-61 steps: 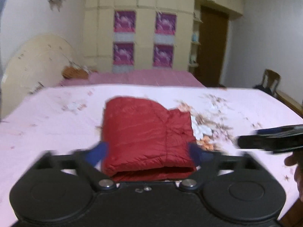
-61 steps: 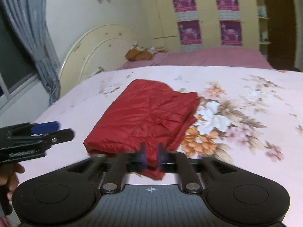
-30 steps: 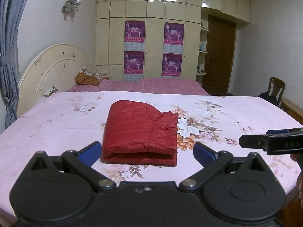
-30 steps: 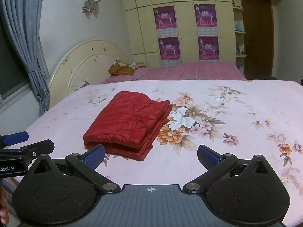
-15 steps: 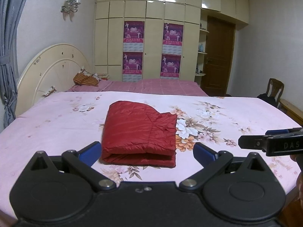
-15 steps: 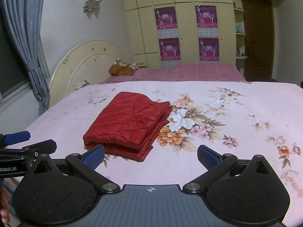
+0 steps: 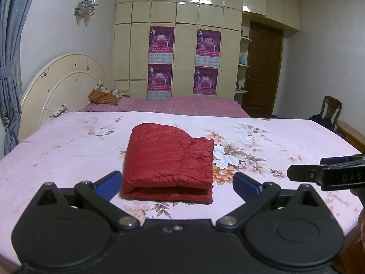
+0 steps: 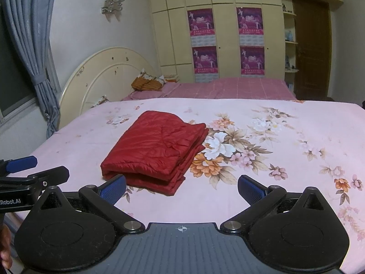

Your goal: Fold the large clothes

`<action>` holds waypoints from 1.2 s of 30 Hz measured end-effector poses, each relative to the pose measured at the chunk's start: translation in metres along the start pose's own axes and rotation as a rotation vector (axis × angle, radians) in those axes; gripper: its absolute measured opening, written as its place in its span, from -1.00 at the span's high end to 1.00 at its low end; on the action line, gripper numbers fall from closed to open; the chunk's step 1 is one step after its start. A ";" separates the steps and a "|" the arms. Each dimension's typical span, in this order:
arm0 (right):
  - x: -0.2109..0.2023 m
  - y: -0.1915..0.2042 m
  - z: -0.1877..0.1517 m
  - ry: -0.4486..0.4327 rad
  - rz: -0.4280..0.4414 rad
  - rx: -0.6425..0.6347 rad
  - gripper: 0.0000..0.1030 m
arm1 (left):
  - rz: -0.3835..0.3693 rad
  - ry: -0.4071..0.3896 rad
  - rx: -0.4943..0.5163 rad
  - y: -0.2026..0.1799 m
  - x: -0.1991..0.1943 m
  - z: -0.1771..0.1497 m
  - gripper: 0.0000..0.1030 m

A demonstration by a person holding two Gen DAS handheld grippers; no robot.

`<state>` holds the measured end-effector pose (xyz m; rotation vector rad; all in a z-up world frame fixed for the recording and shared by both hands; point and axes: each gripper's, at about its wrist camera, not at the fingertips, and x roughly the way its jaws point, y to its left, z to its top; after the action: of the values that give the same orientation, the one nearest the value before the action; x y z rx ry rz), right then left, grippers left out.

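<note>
A red quilted jacket lies folded into a flat rectangle on the pink floral bedspread. It also shows in the right wrist view, left of centre. My left gripper is open and empty, held just short of the jacket's near edge. My right gripper is open and empty, back from the jacket's near right corner. Each gripper shows from the side in the other's view: the right one and the left one.
A cream headboard stands at the left with pillows by it. A second pink bed, a wardrobe with posters and a brown door are behind. A wooden chair stands at the right.
Both grippers have pulled back from the folded jacket. The right gripper, shut at the jacket's near edge two seconds ago, has opened. The jacket has stayed folded in place.
</note>
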<state>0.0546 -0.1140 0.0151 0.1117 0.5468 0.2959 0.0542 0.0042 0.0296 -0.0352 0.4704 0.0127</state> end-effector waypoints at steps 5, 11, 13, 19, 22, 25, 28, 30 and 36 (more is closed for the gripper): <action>0.000 0.000 0.000 0.000 0.004 -0.008 -0.99 | 0.000 -0.003 0.001 0.001 0.000 0.001 -0.99; -0.001 0.000 0.000 0.000 0.005 -0.012 -0.99 | -0.001 -0.004 0.001 0.002 0.000 0.001 -0.99; -0.001 0.001 0.000 -0.001 0.004 -0.012 -0.99 | -0.001 -0.005 0.000 0.001 0.000 0.001 -0.99; -0.001 0.001 0.000 0.000 0.005 -0.015 -0.99 | 0.000 -0.005 0.000 0.001 0.000 0.001 -0.99; -0.002 0.000 0.000 0.001 0.006 -0.019 -0.99 | 0.000 -0.006 0.001 0.001 0.000 0.001 -0.99; -0.002 0.000 0.000 0.002 0.008 -0.020 -0.99 | 0.001 -0.008 -0.001 0.003 -0.001 0.002 -0.99; -0.002 -0.001 0.000 0.003 0.012 -0.025 -0.99 | 0.001 -0.009 -0.001 0.003 -0.001 0.002 -0.99; -0.002 -0.001 0.000 0.003 0.012 -0.027 -0.99 | 0.000 -0.010 -0.001 0.004 -0.001 0.004 -0.99; -0.002 -0.001 0.001 0.004 0.014 -0.029 -0.99 | 0.000 -0.011 -0.001 0.003 -0.001 0.003 -0.99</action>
<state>0.0536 -0.1156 0.0172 0.0867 0.5454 0.3174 0.0543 0.0077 0.0329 -0.0359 0.4592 0.0133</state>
